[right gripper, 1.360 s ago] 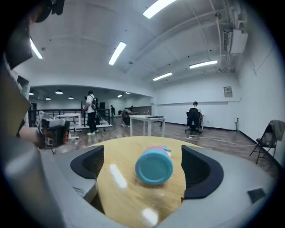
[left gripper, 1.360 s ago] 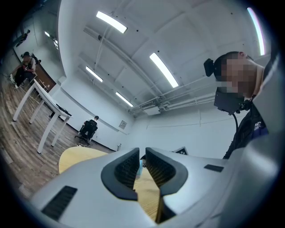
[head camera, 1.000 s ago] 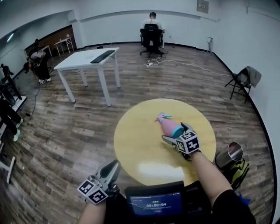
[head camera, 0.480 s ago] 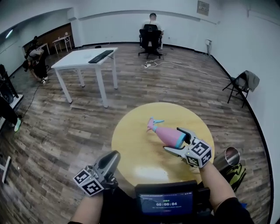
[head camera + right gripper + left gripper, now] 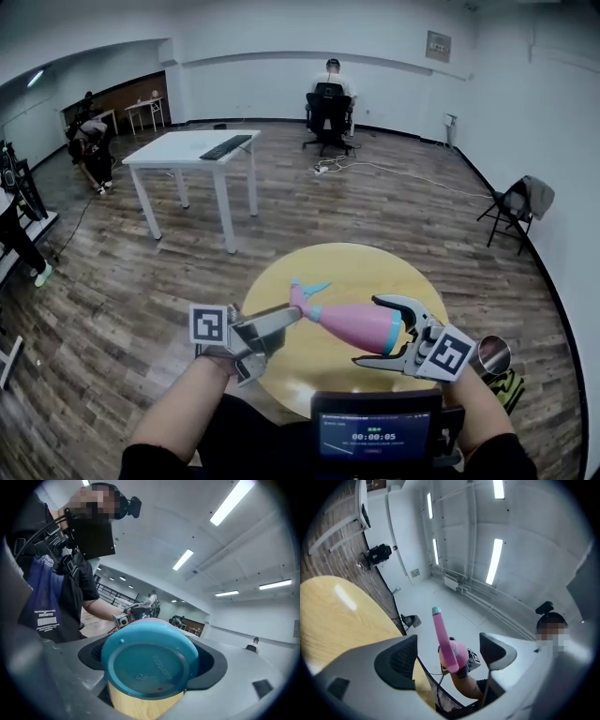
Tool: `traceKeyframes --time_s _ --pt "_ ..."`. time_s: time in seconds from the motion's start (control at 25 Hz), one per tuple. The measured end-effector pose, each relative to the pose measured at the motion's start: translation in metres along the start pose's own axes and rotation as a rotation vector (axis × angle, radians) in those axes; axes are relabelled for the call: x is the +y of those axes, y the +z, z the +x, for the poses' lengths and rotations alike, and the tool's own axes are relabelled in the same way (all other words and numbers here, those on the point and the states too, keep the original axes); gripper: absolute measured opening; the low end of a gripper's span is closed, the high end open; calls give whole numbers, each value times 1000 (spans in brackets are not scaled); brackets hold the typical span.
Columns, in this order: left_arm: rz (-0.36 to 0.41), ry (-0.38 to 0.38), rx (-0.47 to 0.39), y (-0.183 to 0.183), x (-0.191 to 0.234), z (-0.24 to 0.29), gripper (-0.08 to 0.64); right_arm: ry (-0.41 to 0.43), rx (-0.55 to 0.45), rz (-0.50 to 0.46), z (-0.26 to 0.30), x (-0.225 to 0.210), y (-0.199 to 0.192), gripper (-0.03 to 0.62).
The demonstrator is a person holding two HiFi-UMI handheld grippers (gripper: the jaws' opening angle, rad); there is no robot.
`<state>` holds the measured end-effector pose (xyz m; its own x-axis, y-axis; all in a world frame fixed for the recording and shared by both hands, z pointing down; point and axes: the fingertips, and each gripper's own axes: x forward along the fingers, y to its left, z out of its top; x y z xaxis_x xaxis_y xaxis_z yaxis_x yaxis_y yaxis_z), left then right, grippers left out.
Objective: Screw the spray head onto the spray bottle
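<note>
Above the tabletop [image 5: 347, 267] the right claw [image 5: 371, 330] pinches the pink bottle [image 5: 354, 324] by its base. The left claw [image 5: 277, 334] has just spread wide, nothing between its jaws yet, and points at the spray head [image 5: 306, 292] — a skewed grab could cross-thread it.

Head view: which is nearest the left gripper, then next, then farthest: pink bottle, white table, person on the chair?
1. The pink bottle, just to its right.
2. The white table, back left.
3. The person on the chair, by the far wall.
</note>
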<state>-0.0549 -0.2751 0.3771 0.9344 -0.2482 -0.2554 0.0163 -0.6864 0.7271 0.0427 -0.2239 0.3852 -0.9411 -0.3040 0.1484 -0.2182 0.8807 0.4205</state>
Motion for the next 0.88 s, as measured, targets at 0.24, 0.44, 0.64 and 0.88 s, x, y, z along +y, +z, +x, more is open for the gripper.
traceKeyframes --time_s 0.24,0.44,0.64,0.88 --pt "196 -41 174 -33 -17 31 202 111 -52 88 5 13 -4 473" --pt "433 -5 277 -36 -26 36 192 216 -98 265 2 3 -15 472" --pt "408 20 243 -35 -24 39 210 198 -126 257 -2 -1 -8 472" --pt "-66 20 -103 9 30 -28 448 -57 62 -196 -19 -19 3 472"
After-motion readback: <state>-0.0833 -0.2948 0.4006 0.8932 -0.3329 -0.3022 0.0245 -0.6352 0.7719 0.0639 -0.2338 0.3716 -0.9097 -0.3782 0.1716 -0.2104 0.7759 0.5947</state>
